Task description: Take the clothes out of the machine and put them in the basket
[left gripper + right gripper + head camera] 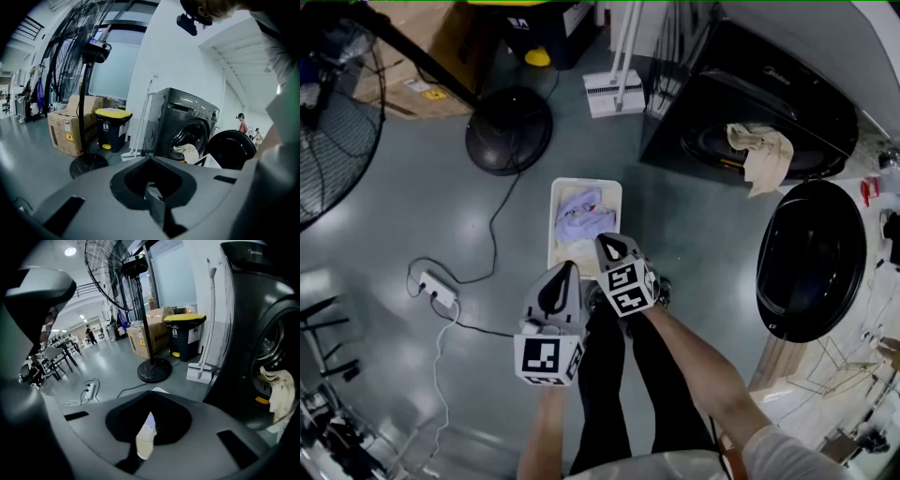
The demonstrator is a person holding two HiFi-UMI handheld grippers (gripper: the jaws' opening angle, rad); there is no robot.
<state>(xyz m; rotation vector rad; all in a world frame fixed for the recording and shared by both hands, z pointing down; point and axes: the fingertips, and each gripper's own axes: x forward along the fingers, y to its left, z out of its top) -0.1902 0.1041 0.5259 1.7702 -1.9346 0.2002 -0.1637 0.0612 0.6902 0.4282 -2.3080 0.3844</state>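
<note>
While a garment [764, 155] hangs from the machine [741, 84], the left gripper [571, 267] and right gripper [603, 239] are held closed and empty.

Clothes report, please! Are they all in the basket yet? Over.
Left gripper and right gripper shut, empty, by the basket. Some clothes in it; beige cloth hangs from the machine. Door open, path clear.

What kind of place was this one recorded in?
Probably an open workshop or test hall, not a home laundry: a washing machine stands on grey floor near a pedestal fan and cardboard boxes.
</note>
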